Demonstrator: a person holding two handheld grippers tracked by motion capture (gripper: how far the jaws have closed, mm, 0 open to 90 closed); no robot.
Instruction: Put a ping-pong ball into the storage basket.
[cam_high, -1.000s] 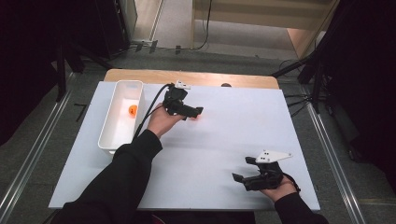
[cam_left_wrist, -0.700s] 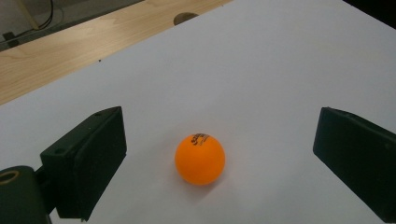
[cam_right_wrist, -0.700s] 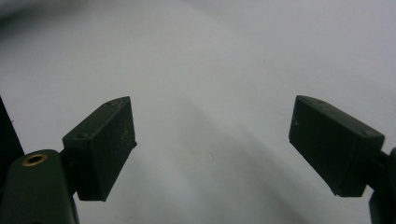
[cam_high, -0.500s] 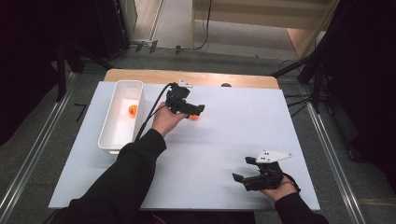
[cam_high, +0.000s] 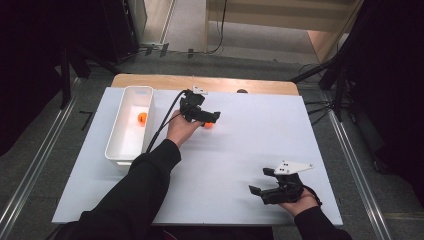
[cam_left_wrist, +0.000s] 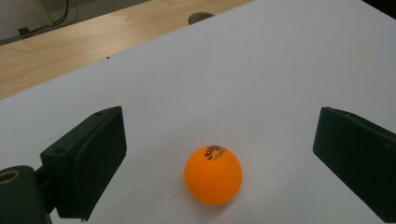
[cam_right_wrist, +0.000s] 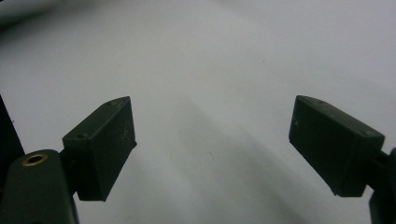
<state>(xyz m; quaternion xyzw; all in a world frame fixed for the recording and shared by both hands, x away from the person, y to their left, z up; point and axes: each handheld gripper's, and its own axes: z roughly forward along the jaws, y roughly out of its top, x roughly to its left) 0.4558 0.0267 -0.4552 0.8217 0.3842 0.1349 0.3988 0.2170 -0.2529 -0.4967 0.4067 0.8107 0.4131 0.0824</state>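
Observation:
An orange ball with a small dark print lies on the white table sheet, between the wide-apart jaws of my left gripper and touched by neither. From above, that left gripper hovers over the ball near the table's far middle and stands open. A second orange ball rests inside the white bin at the left. My right gripper sits low at the front right, open, with bare white surface between its jaws.
A wooden strip with a dark round hole runs along the table's far edge. The left gripper's black cable trails back past the bin. Grey floor and metal rails flank the table.
My left gripper has shifted slightly toward the far left, settling over the orange ball on the sheet. The right gripper has stayed where it was.

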